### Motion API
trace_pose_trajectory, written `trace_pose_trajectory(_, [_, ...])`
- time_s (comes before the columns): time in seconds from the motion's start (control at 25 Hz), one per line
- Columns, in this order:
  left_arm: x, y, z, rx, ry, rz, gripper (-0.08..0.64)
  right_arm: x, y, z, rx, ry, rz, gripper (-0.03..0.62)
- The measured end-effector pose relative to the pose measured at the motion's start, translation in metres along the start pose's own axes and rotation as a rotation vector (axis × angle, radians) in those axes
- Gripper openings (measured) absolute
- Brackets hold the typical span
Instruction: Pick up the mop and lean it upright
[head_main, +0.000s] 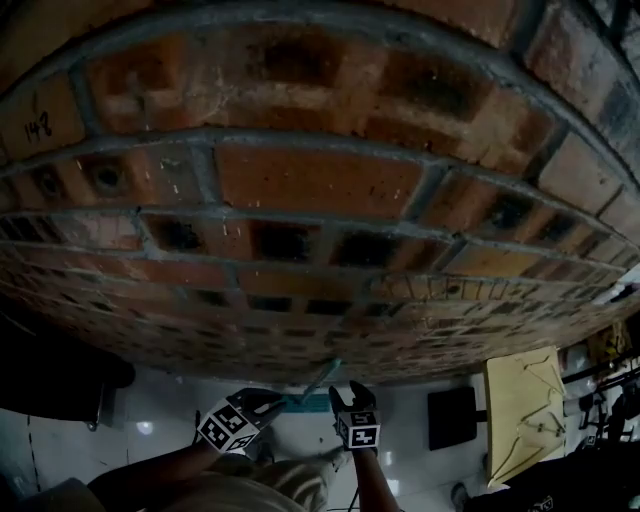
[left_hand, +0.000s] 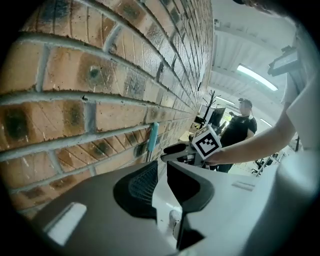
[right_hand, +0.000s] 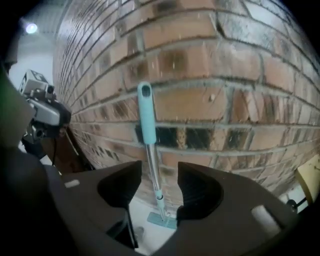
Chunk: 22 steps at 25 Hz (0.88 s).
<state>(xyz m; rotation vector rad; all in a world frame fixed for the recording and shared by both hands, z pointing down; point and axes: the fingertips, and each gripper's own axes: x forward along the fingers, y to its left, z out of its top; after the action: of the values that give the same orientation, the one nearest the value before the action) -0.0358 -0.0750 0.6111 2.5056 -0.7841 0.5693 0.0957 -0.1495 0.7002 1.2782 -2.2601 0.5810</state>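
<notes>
The mop leans upright against the brick wall (head_main: 300, 200). Its teal handle (right_hand: 146, 115) rests on the bricks, and a metal shaft runs down to the teal mop head (right_hand: 161, 220) on the white floor. My right gripper (right_hand: 160, 175) is open. The shaft shows in the gap beyond its jaws, and neither pad touches it. In the head view the handle (head_main: 322, 378) rises between my left gripper (head_main: 262, 405) and right gripper (head_main: 350, 398). The left gripper (left_hand: 162, 172) has a narrow gap between its jaws, with nothing in it. It faces the handle tip (left_hand: 153, 137) and the right gripper (left_hand: 172, 148).
The wall fills most of the view straight ahead. A yellow board (head_main: 525, 410) and a black square thing (head_main: 452, 415) lie on the floor to the right. A dark bulky thing (head_main: 60, 380) sits at the left. A person (left_hand: 240, 125) stands further along the wall.
</notes>
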Motion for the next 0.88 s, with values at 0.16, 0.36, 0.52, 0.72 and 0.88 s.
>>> trace_pose_trajectory(0.16, [-0.007, -0.006, 0.027, 0.026, -0.048, -0.030, 0.078, -0.059, -0.008, 0.047, 0.033, -0.138, -0.049, 0.232])
trace_pose_trajectory(0.36, [-0.014, -0.016, 0.061, 0.046, -0.110, -0.061, 0.077, -0.142, -0.019, 0.098, 0.050, -0.307, -0.128, 0.227])
trace_pose_trajectory(0.52, [-0.018, -0.026, 0.082, 0.070, -0.136, -0.077, 0.075, -0.198, -0.030, 0.123, 0.092, -0.432, -0.188, 0.216])
trace_pose_trajectory(0.72, [-0.013, -0.039, 0.101, 0.116, -0.157, -0.081, 0.069, -0.251, -0.037, 0.139, 0.085, -0.535, -0.233, 0.207])
trace_pose_trajectory(0.88, [-0.001, -0.053, 0.109, 0.120, -0.159, -0.058, 0.067, -0.283, -0.050, 0.140, 0.054, -0.563, -0.257, 0.195])
